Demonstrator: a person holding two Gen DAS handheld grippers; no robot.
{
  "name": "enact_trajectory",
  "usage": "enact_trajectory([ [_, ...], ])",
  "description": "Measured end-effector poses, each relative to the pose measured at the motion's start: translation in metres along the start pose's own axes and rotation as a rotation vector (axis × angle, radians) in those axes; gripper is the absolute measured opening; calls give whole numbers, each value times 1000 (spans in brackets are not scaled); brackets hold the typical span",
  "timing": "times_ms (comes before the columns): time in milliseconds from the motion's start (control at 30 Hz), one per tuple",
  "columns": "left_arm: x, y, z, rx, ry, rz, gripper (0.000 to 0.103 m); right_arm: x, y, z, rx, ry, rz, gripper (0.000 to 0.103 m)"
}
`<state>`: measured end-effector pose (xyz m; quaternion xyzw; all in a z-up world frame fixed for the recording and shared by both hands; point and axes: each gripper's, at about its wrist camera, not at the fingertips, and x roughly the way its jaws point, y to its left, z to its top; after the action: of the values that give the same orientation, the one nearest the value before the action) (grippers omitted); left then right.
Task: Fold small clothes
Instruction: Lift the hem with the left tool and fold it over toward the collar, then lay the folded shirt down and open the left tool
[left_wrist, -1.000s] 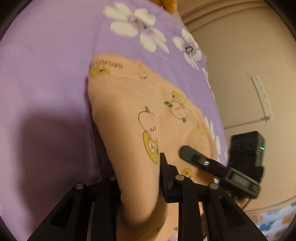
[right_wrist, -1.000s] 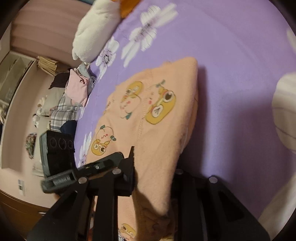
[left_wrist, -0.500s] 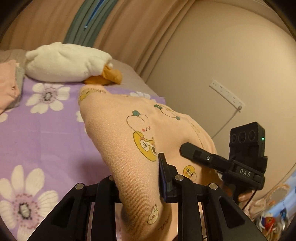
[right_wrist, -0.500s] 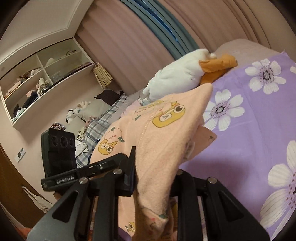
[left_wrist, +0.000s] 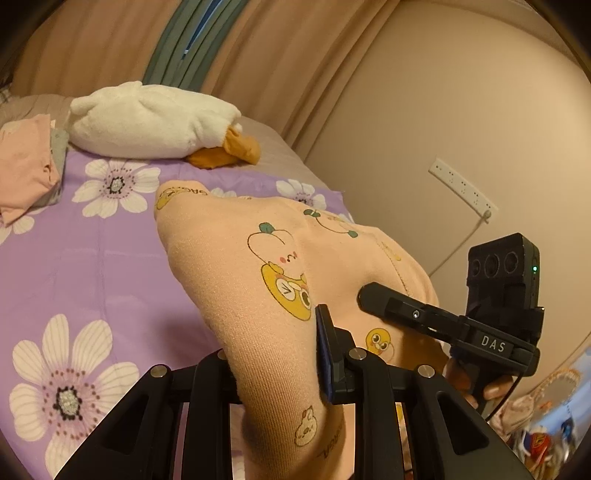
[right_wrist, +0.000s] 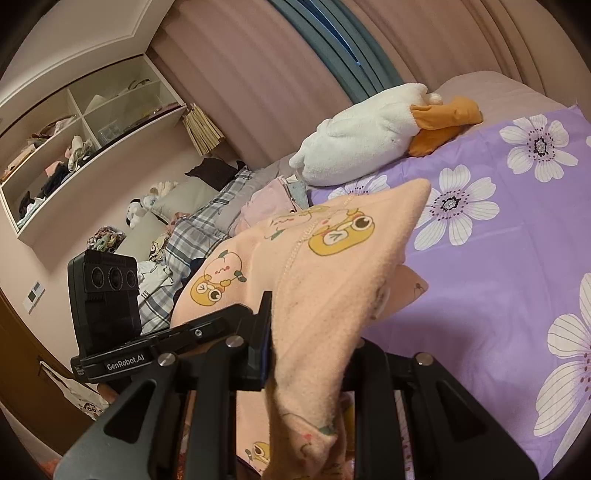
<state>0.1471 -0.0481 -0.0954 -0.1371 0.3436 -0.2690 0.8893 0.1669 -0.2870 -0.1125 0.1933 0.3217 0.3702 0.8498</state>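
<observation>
A purple bedsheet (left_wrist: 110, 266) printed with big white daisies is covering the bed, smooth and faintly creased. At its far end a plump white plush duck (left_wrist: 147, 123) with an orange bill is lying on its side, fuzzy and pillow-shaped. On the far left wall an open white shelf unit (right_wrist: 85, 122) is holding loose heaps of clothes in its compartments; what each heap is cannot be told. Below it, plaid fabric (right_wrist: 195, 236) and other laundry are piling up at the bed's left edge.

The small peach garment (left_wrist: 280, 266), a soft knit printed with yellow cartoon animals, is hanging lifted above the near part of the sheet, stretched between both tools, with its far corner drooping toward the flowers. The left gripper (left_wrist: 277, 365) is pinching one bunched edge, jaws clamped on the cloth. The right gripper (right_wrist: 310, 358) is pinching the other edge the same way, fleecy underside showing.
</observation>
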Motion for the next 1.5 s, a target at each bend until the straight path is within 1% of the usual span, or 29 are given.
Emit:
enact_trajectory([
  [200, 6, -2, -2, 15, 10, 20, 23, 3, 1, -1, -1, 13, -26, 22],
  [533, 13, -1, -3, 16, 30, 21, 23, 5, -2, -4, 9, 27, -46, 23],
  [667, 14, 3, -3, 23, 26, 43, 23, 7, -1, -5, 9, 30, -48, 24],
  [767, 15, 17, -2, 19, 25, 68, 23, 19, -1, -4, 6, 46, -48, 24],
  [867, 16, 38, -1, -10, 28, 78, 23, 40, 0, -3, 7, 70, -36, 24],
  [967, 25, 63, 0, -7, 19, 90, 23, 64, -2, -2, -1, 85, -25, 24],
  [1033, 40, 85, -2, -48, 47, 110, 23, 85, -8, -3, -16, 92, -28, 24],
  [1100, 63, 115, -9, -106, 106, 130, 23, 109, -20, -6, 14, 133, -31, 24],
  [1167, 84, 142, -21, -162, 171, 144, 23, 142, -45, -14, 60, 196, -32, 24],
  [1267, 115, 176, -45, -256, 310, 166, 23, 188, -81, -39, 147, 315, -53, 24],
  [1300, 124, 185, -55, -280, 358, 173, 23, 202, -93, -52, 182, 368, -75, 23],
  [1333, 126, 192, -64, -301, 365, 166, 27, 211, -100, -63, 203, 404, -94, 24],
  [1367, 119, 195, -68, -305, 323, 141, 31, 216, -105, -71, 214, 423, -107, 24],
  [1400, 115, 195, -70, -303, 319, 129, 32, 215, -108, -78, 224, 407, -97, 24],
  [1433, 111, 196, -69, -312, 335, 125, 32, 211, -110, -79, 234, 384, -80, 25],
  [1500, 102, 200, -67, -344, 353, 132, 33, 206, -113, -78, 256, 391, -74, 27],
])
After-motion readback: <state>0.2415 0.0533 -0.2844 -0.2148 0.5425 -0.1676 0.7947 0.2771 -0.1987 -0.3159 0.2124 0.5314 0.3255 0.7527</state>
